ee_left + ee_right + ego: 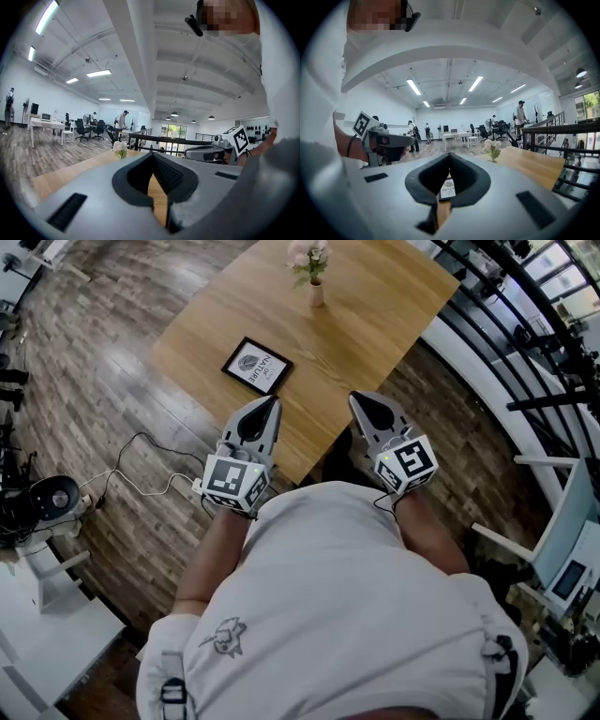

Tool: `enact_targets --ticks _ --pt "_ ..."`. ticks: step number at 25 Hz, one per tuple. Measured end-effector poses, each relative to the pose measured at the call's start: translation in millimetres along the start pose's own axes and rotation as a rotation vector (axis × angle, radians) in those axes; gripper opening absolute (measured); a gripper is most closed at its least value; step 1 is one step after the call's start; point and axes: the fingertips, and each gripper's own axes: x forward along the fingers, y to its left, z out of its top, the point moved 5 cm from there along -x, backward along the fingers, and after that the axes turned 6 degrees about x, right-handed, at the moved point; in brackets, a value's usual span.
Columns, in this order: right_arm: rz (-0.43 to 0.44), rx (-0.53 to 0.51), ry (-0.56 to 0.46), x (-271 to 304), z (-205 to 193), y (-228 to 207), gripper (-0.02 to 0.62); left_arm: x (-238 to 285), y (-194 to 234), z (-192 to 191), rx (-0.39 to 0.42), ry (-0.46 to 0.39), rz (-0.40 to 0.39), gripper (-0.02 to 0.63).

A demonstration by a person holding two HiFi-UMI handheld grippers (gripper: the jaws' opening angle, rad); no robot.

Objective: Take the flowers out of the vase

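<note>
The left gripper [270,409] has its jaws pressed together at the tips, with nothing between them. The right gripper [362,405] is likewise closed and empty. Both hover side by side over the near edge of the wooden table [384,329], pointing across it and apart from everything on it. Just ahead of the left gripper's tips, slightly to its left, a framed picture [257,366] lies flat on the tabletop; the right gripper's view catches it low behind its closed jaws. Well beyond both grippers, on the far part of the table and roughly between their lines, the flowers [307,257] stand upright in the small vase [317,293], untouched.
</note>
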Motion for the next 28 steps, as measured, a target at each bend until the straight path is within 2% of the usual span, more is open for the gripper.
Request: enact_targets --ticks 11,18,28 --pt "0.07 0.029 0.103 70.8 -3.3 -77.6 0.015 67.7 38.2 -12.2 -0.048 0.053 0.084 0.003" --pt "0.116 0.034 0.192 123.1 -5.1 -131.7 0.076 114.9 64.1 -24.0 -0.093 0.078 0.143 0.003" --pt "0.119 0.075 0.255 207.5 -26.4 -210.5 0.15 189.0 110.7 -44.2 -0.077 0.105 0.18 0.003"
